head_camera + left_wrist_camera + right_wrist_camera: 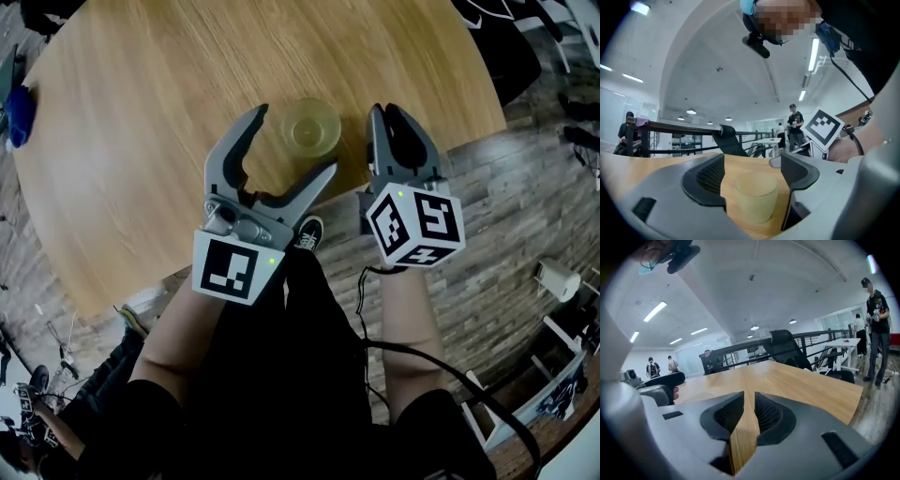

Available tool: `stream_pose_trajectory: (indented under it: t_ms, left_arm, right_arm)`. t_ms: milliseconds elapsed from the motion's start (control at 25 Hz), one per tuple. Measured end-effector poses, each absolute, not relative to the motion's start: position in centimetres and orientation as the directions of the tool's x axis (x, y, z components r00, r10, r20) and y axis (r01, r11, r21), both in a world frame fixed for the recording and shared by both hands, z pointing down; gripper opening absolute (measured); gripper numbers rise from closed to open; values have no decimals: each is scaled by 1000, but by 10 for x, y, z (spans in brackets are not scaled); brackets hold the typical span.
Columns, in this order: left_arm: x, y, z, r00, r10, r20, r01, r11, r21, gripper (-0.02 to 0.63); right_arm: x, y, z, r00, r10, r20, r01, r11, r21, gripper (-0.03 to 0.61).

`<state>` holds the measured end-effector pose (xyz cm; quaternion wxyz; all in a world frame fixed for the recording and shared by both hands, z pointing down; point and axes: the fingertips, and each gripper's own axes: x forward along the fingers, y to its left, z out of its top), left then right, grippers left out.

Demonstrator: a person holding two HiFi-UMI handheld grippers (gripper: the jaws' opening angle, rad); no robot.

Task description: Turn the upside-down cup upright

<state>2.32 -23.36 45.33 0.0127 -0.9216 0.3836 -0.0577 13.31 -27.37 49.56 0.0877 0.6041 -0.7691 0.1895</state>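
A translucent yellowish ribbed cup stands on the round wooden table near its front edge, wider end up. My left gripper is open, one finger on each side of the cup without touching it. In the left gripper view the cup sits low between the two dark pads. My right gripper hovers just right of the cup. Its jaws are drawn together to a thin slit with nothing in them, and only table wood shows through the right gripper.
A blue object lies at the table's far left edge. The table's curved edge runs just under both grippers, with wood-plank floor and a shoe below. A black chair and railings stand beyond the table, with people in the background.
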Motion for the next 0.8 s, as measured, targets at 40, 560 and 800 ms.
stream_pose_trajectory:
  t_ms: [40,560,800]
  left_arm:
    - [18,-229,442,679,-731,66,-730,-682,-42,363]
    - [-17,-152,304,669,-738,91,-743,-667,53,8]
    - [-28,-113,256,674,-733,93,-738,-672,50,8]
  right_arm:
    - [133,-267,486,-250,-900,357,-965,201,-169,69]
    - [62,-149,303,-333,-911,244,-942,309,-133,12]
    - [35,-108,261,-351,-906,237,-936,333,-112,12]
